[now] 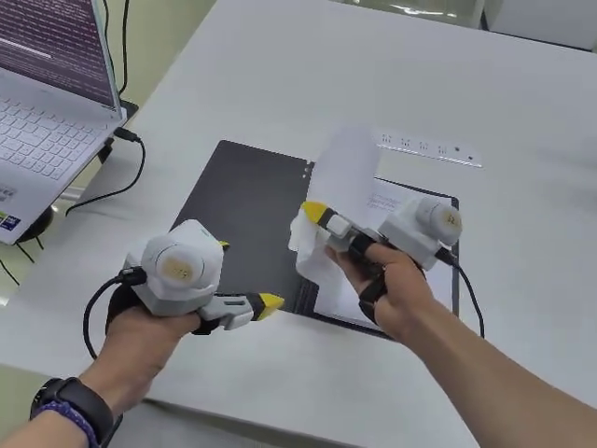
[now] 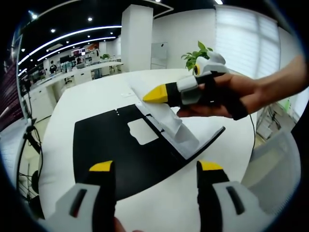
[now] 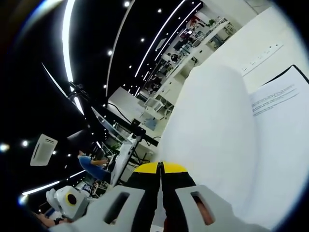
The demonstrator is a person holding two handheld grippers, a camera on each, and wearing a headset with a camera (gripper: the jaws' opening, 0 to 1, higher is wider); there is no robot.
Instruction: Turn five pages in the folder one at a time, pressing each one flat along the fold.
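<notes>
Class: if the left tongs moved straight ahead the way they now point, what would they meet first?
Probably the folder's black cover, with the lifted page just beyond; depth is unclear.

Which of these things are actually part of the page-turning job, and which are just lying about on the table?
In the job: open black folder, raised white paper page, right gripper shut on that page, left gripper open.

Lying about: silver laptop, long white power strip, black cable.
</notes>
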